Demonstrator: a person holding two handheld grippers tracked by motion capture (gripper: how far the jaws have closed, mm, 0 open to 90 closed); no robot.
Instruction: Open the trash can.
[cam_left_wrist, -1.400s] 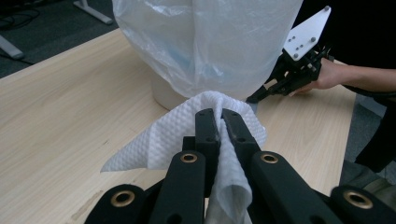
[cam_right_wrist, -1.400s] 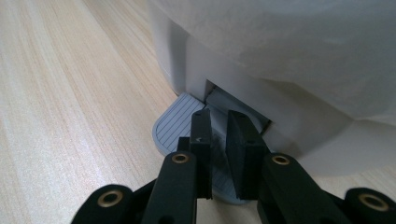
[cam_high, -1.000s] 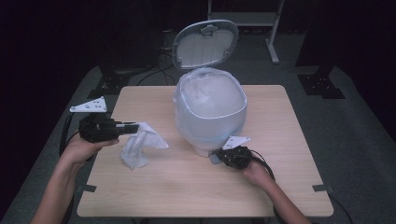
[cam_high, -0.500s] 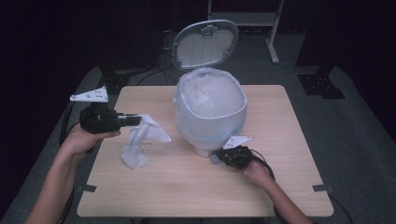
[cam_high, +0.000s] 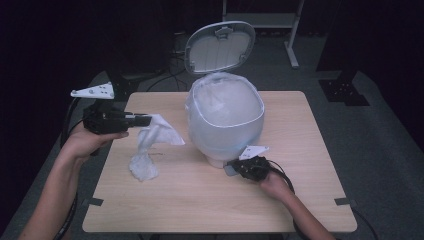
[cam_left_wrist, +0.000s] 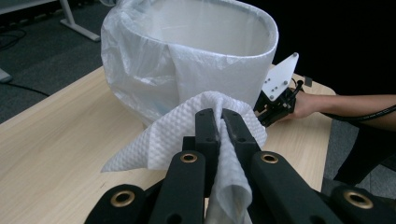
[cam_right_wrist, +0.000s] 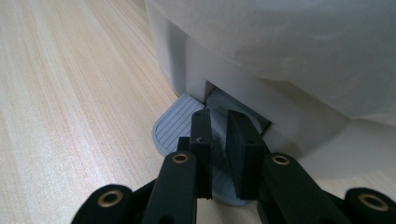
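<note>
One white paper towel (cam_high: 150, 142) hangs from the left gripper (cam_high: 142, 120), whose jaws are closed on its upper edge; in the left gripper view the textured sheet (cam_left_wrist: 187, 135) is pinched between the two black jaws and spills out on both sides. From above, the towel's lower end bunches on the wooden table (cam_high: 165, 210), left of the bin. The left hand (cam_high: 92, 140) holds that gripper level, above the table's left edge, pointing toward the bin.

Just right of the towel stands a small white pedal bin (cam_high: 225, 117) lined with a thin white plastic bag (cam_left_wrist: 154, 74), its lid (cam_high: 220, 47) raised upright behind it. At the bin's base, on the near side, a grey ribbed pedal (cam_right_wrist: 175, 128) sticks out. The right gripper (cam_right_wrist: 218, 144) rests its tips on this pedal, jaws drawn together with a narrow gap and nothing clamped between them. The right hand (cam_high: 272, 182) lies low on the table behind it.
</note>
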